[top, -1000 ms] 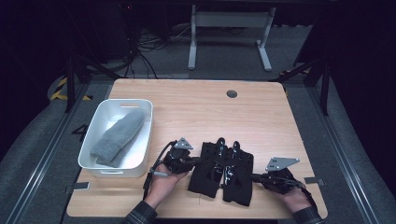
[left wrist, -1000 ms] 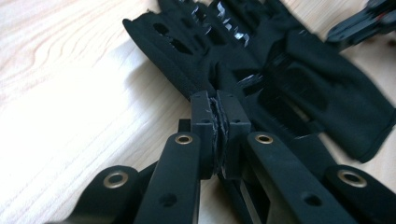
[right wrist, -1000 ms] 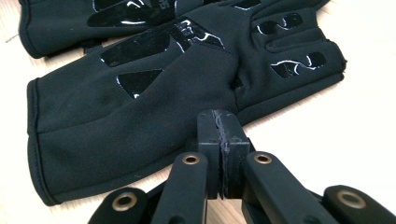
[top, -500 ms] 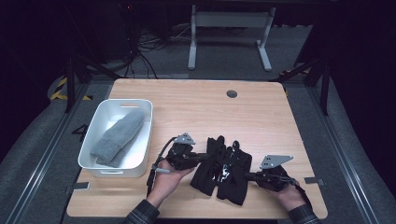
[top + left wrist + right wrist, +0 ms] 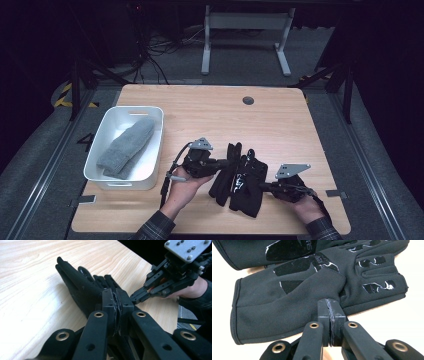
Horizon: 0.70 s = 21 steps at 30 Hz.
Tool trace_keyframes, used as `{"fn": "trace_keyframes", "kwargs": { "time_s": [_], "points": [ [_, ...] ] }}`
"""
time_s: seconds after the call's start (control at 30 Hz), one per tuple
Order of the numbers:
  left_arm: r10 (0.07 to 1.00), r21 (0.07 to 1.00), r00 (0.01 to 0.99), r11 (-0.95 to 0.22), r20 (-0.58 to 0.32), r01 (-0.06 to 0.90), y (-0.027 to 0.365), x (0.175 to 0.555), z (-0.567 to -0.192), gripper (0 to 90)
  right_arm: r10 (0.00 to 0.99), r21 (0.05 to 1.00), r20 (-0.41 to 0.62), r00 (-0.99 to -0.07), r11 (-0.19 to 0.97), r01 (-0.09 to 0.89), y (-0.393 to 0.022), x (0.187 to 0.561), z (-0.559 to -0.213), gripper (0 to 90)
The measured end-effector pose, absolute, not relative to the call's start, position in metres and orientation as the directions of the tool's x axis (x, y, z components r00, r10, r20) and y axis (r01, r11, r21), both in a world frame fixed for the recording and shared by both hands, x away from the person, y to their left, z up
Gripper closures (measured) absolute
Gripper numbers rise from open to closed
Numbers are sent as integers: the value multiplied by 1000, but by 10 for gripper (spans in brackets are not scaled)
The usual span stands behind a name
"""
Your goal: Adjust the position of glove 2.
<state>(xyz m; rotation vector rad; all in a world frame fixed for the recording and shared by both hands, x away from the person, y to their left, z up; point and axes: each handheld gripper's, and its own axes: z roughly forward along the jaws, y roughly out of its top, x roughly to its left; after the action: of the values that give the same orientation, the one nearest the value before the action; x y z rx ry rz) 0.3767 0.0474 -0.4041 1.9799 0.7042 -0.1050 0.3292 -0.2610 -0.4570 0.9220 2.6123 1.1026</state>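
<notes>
Gloves (image 5: 239,177) are lying on the tabletop (image 5: 210,107) near its front edge, between my two hands, and I am pinching them from both sides. My left tongs (image 5: 223,161) are closed tight on the fabric of the left glove, and my right tongs (image 5: 264,185) are closed on a fold at the side of the right glove. I am judging this as the middle of the job: one grey mitten (image 5: 126,147) is already lying in the white bin (image 5: 152,145) at the left, while the black pair is not yet off the wood, so carrying it over and letting go is what is remaining.

From above I am seeing the whole layout, the bin well apart from the gloves, yet the black jaws are blending into the black cloth. My left tongs view is showing the jaws pressed together with cloth between them, glove fingers pointing away, and my other tongs (image 5: 136,295) reaching in beside them. My right tongs view is showing the glossy grip patches (image 5: 294,265) and the pinched fold (image 5: 329,287)
</notes>
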Motion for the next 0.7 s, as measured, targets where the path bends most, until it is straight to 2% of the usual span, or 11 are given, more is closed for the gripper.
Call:
{"fn": "trace_keyframes", "kwargs": {
  "time_s": [0.7],
  "points": [
    [388, 786, 854, -377, -347, 491, 21, 376, -408, 876, 580, 698, 103, -808, 536, 474, -241, 343, -459, 896]
  ]
}}
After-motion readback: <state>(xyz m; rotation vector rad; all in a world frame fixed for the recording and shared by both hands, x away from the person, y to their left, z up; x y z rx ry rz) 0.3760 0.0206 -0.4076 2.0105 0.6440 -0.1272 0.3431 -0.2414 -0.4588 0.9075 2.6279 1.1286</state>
